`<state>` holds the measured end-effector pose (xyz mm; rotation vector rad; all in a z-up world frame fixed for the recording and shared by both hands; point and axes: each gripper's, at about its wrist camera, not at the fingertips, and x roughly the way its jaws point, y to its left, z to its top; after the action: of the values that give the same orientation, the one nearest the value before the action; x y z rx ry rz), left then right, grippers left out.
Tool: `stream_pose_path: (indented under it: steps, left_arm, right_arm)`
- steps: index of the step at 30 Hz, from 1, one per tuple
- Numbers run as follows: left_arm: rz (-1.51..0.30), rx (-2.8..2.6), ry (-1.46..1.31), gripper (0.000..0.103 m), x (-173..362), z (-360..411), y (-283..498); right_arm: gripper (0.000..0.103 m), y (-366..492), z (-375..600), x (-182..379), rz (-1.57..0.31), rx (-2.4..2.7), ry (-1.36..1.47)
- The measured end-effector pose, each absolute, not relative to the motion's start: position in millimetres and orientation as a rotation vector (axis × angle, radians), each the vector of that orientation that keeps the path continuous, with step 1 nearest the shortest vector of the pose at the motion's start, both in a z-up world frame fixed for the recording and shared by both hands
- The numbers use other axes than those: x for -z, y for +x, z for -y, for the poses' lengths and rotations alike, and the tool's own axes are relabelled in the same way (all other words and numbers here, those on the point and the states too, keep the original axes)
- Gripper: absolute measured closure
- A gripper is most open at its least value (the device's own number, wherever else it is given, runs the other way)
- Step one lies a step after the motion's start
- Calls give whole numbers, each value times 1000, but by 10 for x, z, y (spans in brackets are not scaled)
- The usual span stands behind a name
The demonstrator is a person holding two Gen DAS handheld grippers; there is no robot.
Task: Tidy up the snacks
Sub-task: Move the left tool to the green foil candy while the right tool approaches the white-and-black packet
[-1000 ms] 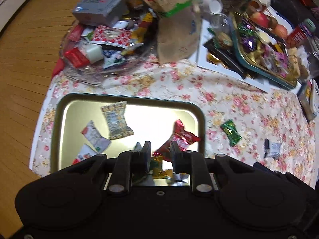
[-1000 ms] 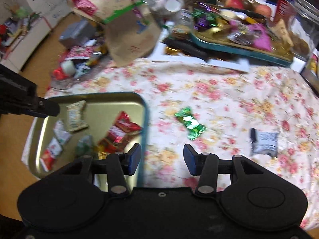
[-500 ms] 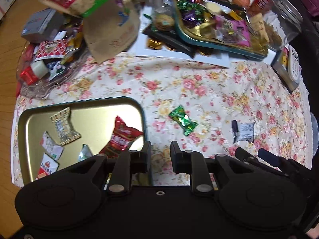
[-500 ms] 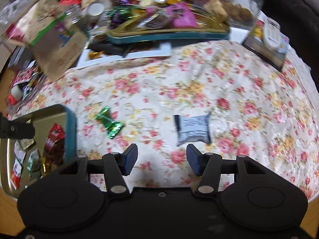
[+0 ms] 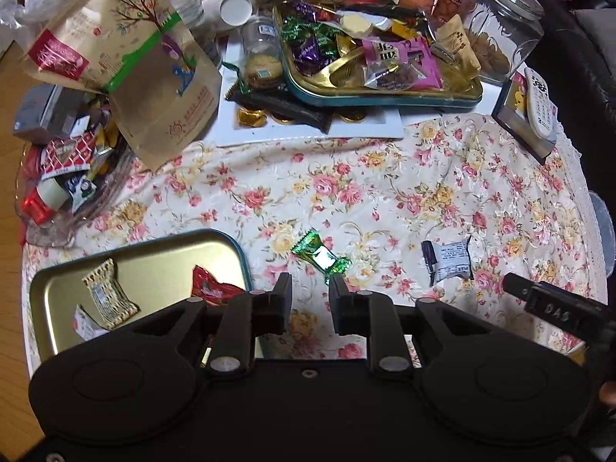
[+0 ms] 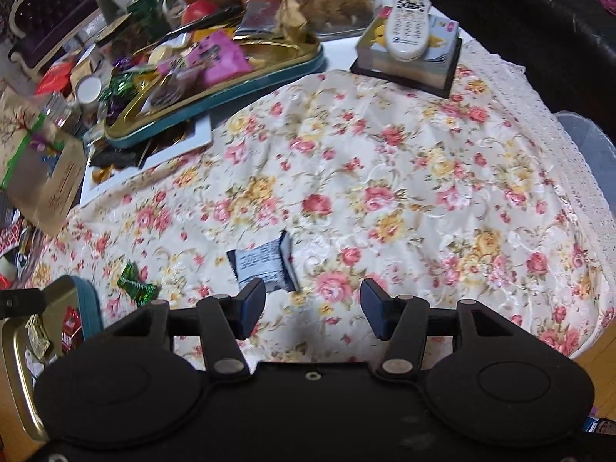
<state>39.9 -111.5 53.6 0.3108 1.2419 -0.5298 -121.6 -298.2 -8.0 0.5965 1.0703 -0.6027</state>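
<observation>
A green wrapped candy [image 5: 321, 257] lies on the floral cloth just ahead of my left gripper [image 5: 310, 288], which is open and empty with a narrow gap. A grey snack packet [image 5: 448, 261] lies to its right. In the right wrist view the grey packet [image 6: 265, 265] sits just ahead of the left finger of my right gripper [image 6: 312, 302], which is open wide and empty. The green candy [image 6: 135, 287] lies left of it. A gold tray [image 5: 154, 269] at the near left holds a red packet [image 5: 210, 288] and a patterned packet [image 5: 107, 298].
A second gold tray [image 5: 385, 94] heaped with snacks stands at the back on a white board. A brown paper bag [image 5: 146, 65] and a glass dish of packets [image 5: 65, 177] are at the back left. A remote on a box [image 6: 408, 38] sits at the back right.
Both grippers swung to the right, away from the near tray. The green candy now lies straight ahead of the left gripper and the grey packet ahead of the right. Both stay open.
</observation>
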Motion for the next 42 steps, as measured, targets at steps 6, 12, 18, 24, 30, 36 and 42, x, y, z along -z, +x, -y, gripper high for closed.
stream_pose_path:
  steps: [6,12,18,24,30,36,42]
  left_arm:
    - [-1226,540,286,73,-567,996,504]
    - [-1200,496,190,73,-668,913,670]
    - [-1218,466,197,73,-572,1057,685]
    - [-1295,485,275,73,-304,1363,522]
    - [-1323,496,350,73,-121,1594,341]
    - [-1410,415,230,73,88,1626,459]
    - [-1415,288,155,73,260,1582,623]
  right_arm:
    - [44,-1336,3143,53,-1060,607,669]
    - [44,-1396,3192,12,-1039,618,687]
    - [44,-1406,3194,19,-1044,617,695]
    - [44,-1395,3174,28,-1049,615,696]
    - [44,-1390,3147,6,-1049,587,686]
    - [44,-1399,3161,8,-1045,605,699]
    - [44,-1388,3129,-25,-1036,597,689]
